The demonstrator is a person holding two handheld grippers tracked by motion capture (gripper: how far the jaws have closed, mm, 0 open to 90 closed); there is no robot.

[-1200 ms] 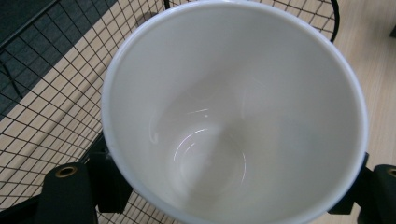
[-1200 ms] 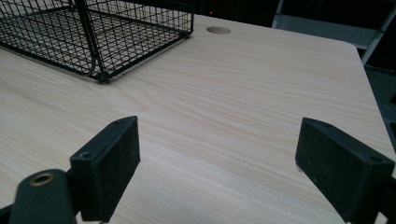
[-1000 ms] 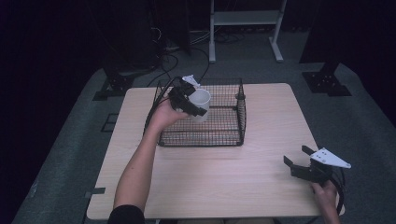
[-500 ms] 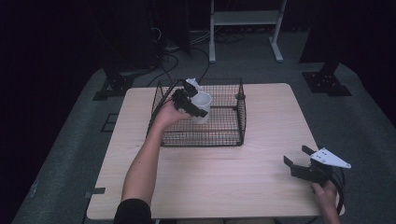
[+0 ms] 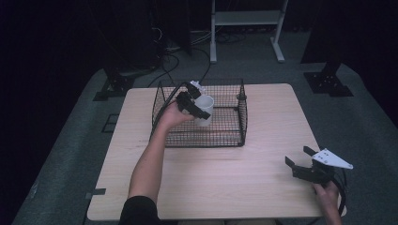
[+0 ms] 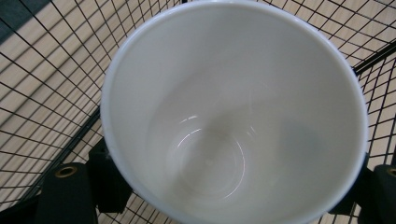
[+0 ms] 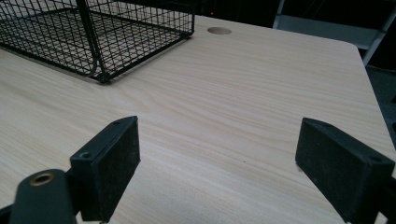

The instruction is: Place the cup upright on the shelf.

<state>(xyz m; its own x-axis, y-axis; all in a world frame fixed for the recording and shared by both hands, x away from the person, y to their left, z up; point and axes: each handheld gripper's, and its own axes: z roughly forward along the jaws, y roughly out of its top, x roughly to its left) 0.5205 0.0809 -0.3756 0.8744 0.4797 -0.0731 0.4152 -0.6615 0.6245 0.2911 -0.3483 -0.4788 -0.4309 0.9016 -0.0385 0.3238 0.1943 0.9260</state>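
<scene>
The white cup (image 5: 204,108) is inside the wire basket (image 5: 237,136), near its back-left part, and it is held above the basket floor by the left gripper (image 5: 196,107); whether its bottom already touches the mesh, I cannot tell. It looks like a ceramic or hard plastic cup, so I judge it stiff, smooth and a little slippery, not heavy, but it could chip or crack if it drops on the wire. The good place to take it is across the body below the rim, from two opposite sides, and this is how it is taken now: in the left gripper view the cup (image 6: 233,112) stands between the two black fingers (image 6: 105,175), which press on its outer wall, so they are closed around it as wide as the cup itself. The cup is empty inside. The right gripper (image 5: 304,161) rests low over the tabletop (image 5: 225,183), well apart from the basket toward the front-right corner, and its fingers (image 7: 112,158) are spread wide with nothing between them.
</scene>
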